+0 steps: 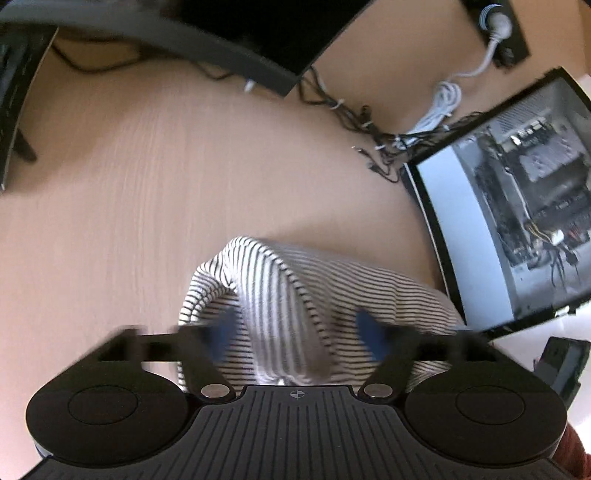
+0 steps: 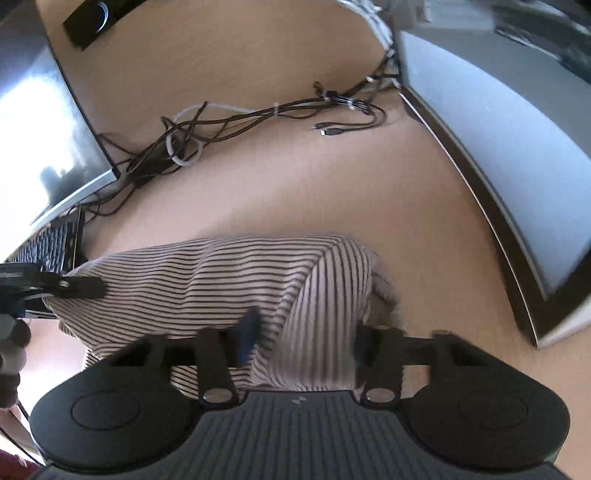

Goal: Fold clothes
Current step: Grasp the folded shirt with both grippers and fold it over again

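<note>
A black-and-white striped garment (image 1: 280,280) lies bunched on the wooden table (image 1: 147,166), with a raised fold running toward the camera. My left gripper (image 1: 295,332) straddles that fold, its blue pads blurred on either side with a wide gap between them, and the jaws are open. In the right wrist view the same garment (image 2: 207,273) spreads to the left. My right gripper (image 2: 306,336) stands open around a thick bunch at its right end. One of the left gripper's fingers (image 2: 81,287) rests at the garment's far left edge.
An open computer case (image 1: 517,192) stands close on the right of the garment. A dark monitor (image 1: 258,33) and tangled black cables (image 1: 354,118) with a white cable (image 1: 447,99) lie behind. The right wrist view shows a screen (image 2: 48,140) and a keyboard (image 2: 55,240) at the left.
</note>
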`<state>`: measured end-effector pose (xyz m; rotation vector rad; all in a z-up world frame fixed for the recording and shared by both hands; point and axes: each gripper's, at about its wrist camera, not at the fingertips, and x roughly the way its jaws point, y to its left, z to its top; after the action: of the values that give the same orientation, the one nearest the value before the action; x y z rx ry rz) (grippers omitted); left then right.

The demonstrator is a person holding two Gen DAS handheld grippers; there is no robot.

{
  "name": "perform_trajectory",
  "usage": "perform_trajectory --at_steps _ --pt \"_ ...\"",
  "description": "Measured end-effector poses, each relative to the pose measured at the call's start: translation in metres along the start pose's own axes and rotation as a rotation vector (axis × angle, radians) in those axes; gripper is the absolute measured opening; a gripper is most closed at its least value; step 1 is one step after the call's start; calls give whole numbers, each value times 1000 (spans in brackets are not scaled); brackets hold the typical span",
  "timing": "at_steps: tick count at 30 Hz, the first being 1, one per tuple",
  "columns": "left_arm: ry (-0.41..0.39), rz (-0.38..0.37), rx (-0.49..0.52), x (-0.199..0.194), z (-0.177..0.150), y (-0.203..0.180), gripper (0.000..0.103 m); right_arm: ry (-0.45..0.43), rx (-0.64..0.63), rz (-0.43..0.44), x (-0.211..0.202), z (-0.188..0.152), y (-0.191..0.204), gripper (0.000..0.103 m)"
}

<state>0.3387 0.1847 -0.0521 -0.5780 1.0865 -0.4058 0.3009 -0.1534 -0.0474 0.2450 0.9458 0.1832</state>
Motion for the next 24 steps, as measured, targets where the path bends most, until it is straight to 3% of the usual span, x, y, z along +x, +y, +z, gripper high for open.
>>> perform_trajectory --at_steps 2,6,9,13,15,19,24 --pt "-5 3 -10 7 5 1 42 -3 -40 4 14 11 7 28" --pt "-65 59 58 16 34 -5 30 -52 -114 15 40 47 20 22" --pt "-128 72 87 4 59 -14 28 -126 -127 68 40 84 23 21" --pt "-175 25 147 -24 50 -27 28 -163 -152 118 17 87 16 21" --pt "-153 10 153 -26 32 -25 28 -135 -143 138 13 75 5 22" --pt "-68 27 146 -9 -7 -13 28 -63 -151 99 23 46 -10 22" --pt "31 75 119 11 -39 2 32 -2 -127 53 39 17 -26 36"
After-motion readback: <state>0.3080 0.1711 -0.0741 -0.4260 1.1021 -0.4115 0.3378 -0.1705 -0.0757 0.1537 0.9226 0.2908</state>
